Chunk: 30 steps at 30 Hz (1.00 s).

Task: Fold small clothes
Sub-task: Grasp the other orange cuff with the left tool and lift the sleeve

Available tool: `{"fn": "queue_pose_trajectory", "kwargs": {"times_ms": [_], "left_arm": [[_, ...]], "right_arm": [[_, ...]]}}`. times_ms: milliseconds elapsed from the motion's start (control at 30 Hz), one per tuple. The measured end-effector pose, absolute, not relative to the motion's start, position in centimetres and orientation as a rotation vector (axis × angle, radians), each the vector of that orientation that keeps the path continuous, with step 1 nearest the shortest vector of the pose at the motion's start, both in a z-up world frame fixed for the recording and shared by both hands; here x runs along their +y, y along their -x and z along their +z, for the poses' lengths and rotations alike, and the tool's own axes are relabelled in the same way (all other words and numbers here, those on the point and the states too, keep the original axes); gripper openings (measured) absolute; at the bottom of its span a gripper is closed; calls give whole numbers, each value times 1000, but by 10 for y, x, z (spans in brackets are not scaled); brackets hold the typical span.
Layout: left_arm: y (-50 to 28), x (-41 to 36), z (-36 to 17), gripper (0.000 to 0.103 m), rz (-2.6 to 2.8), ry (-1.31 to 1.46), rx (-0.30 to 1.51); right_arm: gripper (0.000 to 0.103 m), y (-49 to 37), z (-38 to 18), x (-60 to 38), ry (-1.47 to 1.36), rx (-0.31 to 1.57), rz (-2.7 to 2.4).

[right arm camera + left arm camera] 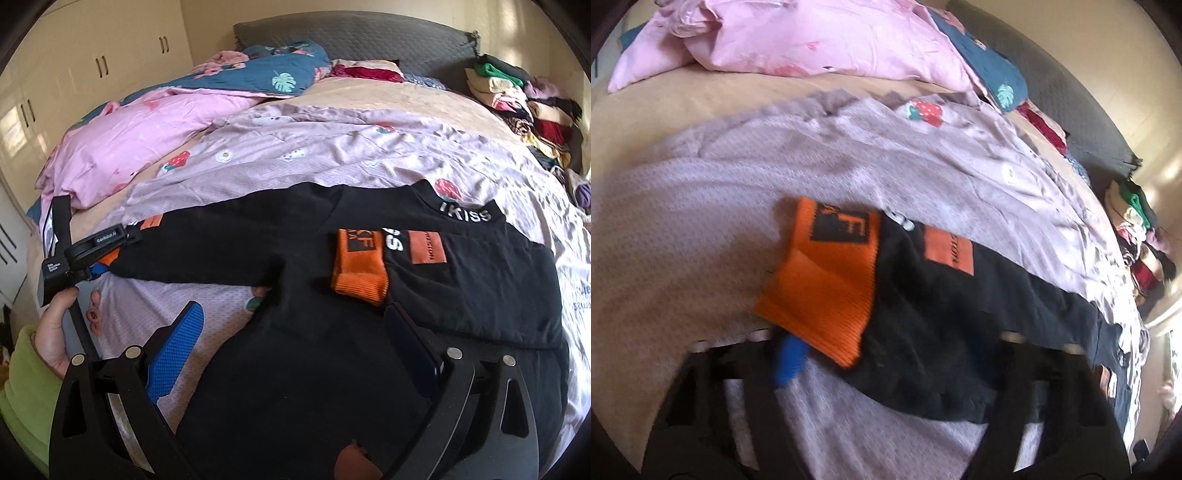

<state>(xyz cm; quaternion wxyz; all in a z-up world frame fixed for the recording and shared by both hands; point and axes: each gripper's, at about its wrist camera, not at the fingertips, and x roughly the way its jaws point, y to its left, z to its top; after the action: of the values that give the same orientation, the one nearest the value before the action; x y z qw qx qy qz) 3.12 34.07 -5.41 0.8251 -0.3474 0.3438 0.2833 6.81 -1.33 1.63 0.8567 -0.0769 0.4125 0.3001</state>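
Bed (424,99), left tongs (110,254) on sleeve cuff (820,280).

Black right gripper (291,325) frame with silver screws and blue textured pads (176,350); beside it a bare-skinned left hand (61,332), dark-painted nails, lime-green sleeve (26,384), gripping the white-lettered black left gripper (99,271).

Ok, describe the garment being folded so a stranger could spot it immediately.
Start at the bed with the grey padded headboard, then look at the mauve strawberry-print quilt spread across it. On the quilt's near part lies a black sweatshirt. Unlike the pastel bedding and the stacked clothes by the headboard, it has orange ribbed cuffs, an orange chest patch and white "IKISS" lettering at the collar.
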Motion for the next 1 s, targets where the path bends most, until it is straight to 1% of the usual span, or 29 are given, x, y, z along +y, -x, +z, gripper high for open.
{"fn": "queue_pose_trajectory", "kwargs": {"times_ms": [33,67,100,133,167,567,1000], "left_arm": [[-31,342,-53,40,596,742,726],[-30,344,-51,26,585,747,718],[-29,346,-49,20,578,747,710],[-28,346,-47,11,574,742,702],[-28,345,-44,8,565,734,689],[-43,308,17,6,389,648,576],[-64,266,51,5,265,613,539]], "right_arm": [[97,-69,17,-15,157,867,628],[97,-70,17,-17,153,867,626],[97,-70,17,-18,148,866,624],[97,-71,17,-20,143,866,622],[97,-71,17,-21,137,866,620],[97,-73,25,-46,71,853,584],[97,-76,35,-96,-85,847,543]]}}
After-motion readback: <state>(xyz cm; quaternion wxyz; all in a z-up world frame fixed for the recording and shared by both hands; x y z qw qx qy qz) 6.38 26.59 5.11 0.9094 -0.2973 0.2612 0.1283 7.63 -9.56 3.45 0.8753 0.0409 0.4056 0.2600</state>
